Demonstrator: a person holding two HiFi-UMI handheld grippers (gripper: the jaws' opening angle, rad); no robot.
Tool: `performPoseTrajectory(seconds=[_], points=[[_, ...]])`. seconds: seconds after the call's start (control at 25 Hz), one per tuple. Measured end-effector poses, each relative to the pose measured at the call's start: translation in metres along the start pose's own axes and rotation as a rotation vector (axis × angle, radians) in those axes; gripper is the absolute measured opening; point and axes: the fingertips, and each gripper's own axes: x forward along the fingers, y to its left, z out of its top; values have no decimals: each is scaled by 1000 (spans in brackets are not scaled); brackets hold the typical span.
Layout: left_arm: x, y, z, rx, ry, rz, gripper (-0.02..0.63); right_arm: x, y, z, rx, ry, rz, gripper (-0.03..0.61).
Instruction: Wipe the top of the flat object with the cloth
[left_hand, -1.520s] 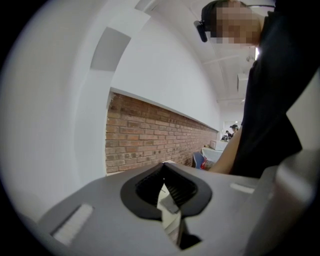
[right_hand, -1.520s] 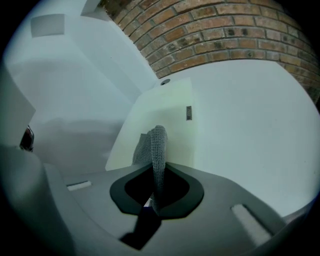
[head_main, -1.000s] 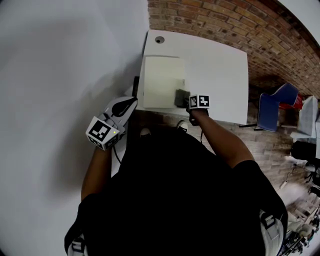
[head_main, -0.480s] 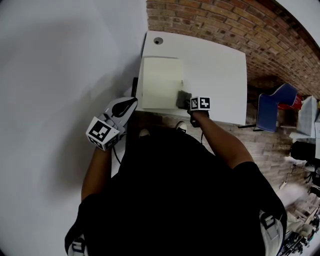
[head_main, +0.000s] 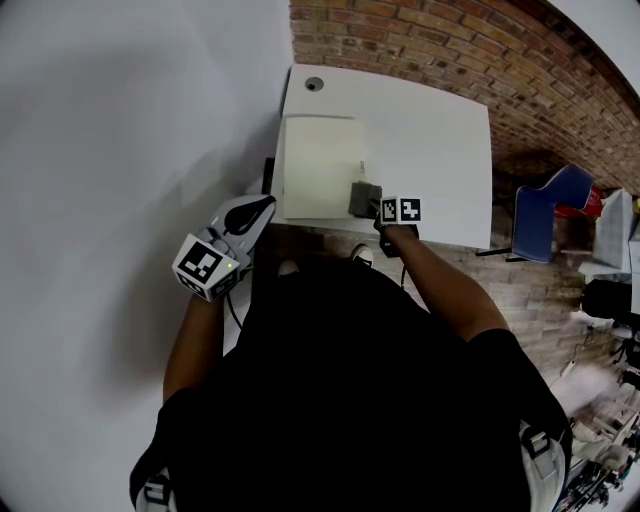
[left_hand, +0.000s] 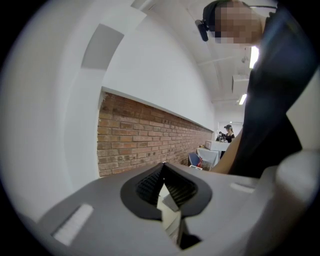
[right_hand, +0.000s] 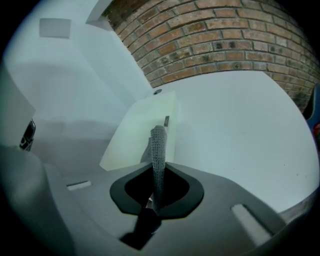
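The right gripper pinches a grey cloth on the board, near corner, seemingly mid-wipe; next it should sweep across. The left gripper hangs aside, closed, empty.

- Red brick wall runs behind the desk, across top & right of head view; pale mortar lines.
- Plain white wall fills the left side, soft shadow on it.
- White desk, rect. top, sits in the corner where the 2 walls meet; round cable hole at its far left corner.
- Brick pattern also below desk's near edge. Floor or wall, can't tell.
- Blue chair just right of desk, sth red beside it.
- Left gripper view: white ceiling w/ strip lights on; far-off table w/ white cover by the brick wall.
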Motion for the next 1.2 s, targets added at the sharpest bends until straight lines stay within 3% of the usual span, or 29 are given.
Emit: performPoseTrajectory(seconds=[0.6,1.2], points=[[18,-11,0,1,2,-81,2,-63,9,41,-26,-190,16,9],[41,-18,14,29,-11,-142,2,-168,38,111,-177,-484,-7,9]])
